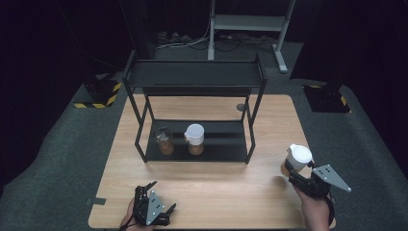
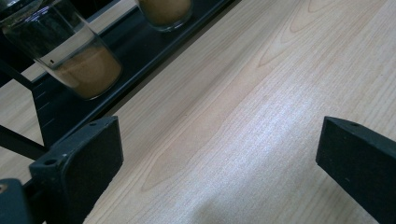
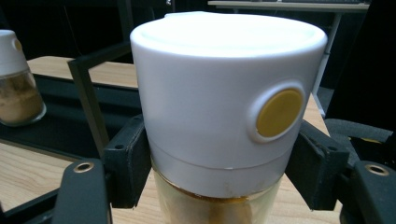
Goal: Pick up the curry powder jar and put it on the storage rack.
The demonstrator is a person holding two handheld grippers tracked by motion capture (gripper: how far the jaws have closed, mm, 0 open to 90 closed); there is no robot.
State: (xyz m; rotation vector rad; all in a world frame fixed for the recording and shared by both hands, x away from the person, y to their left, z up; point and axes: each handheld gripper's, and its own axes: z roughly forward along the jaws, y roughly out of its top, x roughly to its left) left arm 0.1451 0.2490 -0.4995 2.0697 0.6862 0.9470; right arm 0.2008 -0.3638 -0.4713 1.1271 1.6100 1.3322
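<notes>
Now my right gripper (image 3: 219,172) pinches the white-capped glass spice jar (image 3: 224,102) beneath its cap for carrying; my left gripper (image 2: 219,154) rests spread, idle.

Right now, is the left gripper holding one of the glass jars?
No, the left gripper has its black jaws wide apart over the bare wooden table, with nothing between them.

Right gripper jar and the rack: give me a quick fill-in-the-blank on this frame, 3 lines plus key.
1. The right gripper is shut on a jar with a ____ lid.
2. The button on that lid is ____.
3. On the black rack's bottom shelf stand ____ jars.

Missing words: white; yellow; two
</notes>
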